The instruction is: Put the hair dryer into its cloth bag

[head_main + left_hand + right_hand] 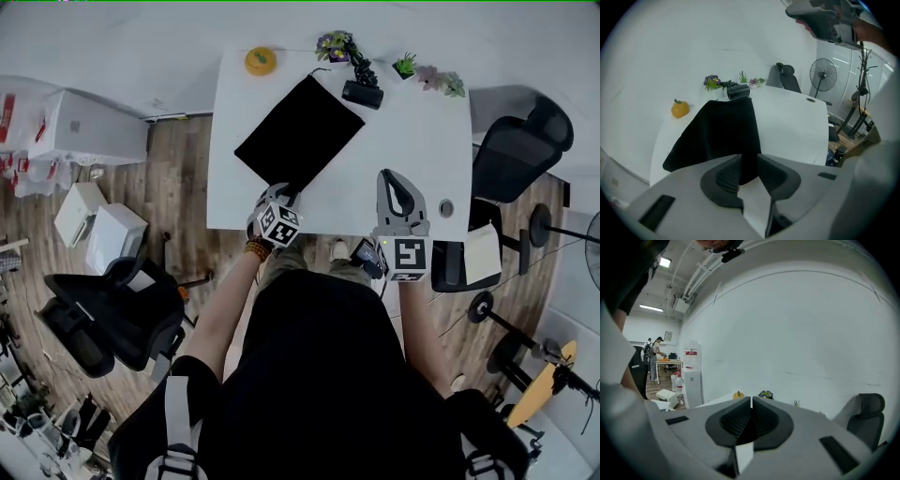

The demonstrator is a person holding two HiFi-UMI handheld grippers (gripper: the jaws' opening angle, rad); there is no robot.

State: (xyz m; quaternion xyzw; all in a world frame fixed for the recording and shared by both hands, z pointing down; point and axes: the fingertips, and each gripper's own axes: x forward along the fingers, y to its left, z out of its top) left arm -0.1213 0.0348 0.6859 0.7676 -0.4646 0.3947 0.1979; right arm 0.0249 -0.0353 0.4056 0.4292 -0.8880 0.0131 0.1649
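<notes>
A black cloth bag (298, 131) lies flat on the white table (412, 141). The black hair dryer (362, 94) rests beyond it by the far edge, apart from the bag. My left gripper (279, 193) hangs over the bag's near corner, tilted down. In the left gripper view its jaws (749, 171) stand open, with the bag (717, 133) showing through the gap and the hair dryer (738, 91) far behind. My right gripper (390, 176) hovers over the table's near right side, away from both. In the right gripper view it (751, 416) is shut, empty, and faces the wall.
An orange pumpkin-shaped thing (261, 61) and small potted plants (336, 45) line the table's far edge. A small round disc (446, 208) lies near the right gripper. Office chairs (511, 150) stand at the right and at the left (112, 309). A fan (824, 75) stands past the table.
</notes>
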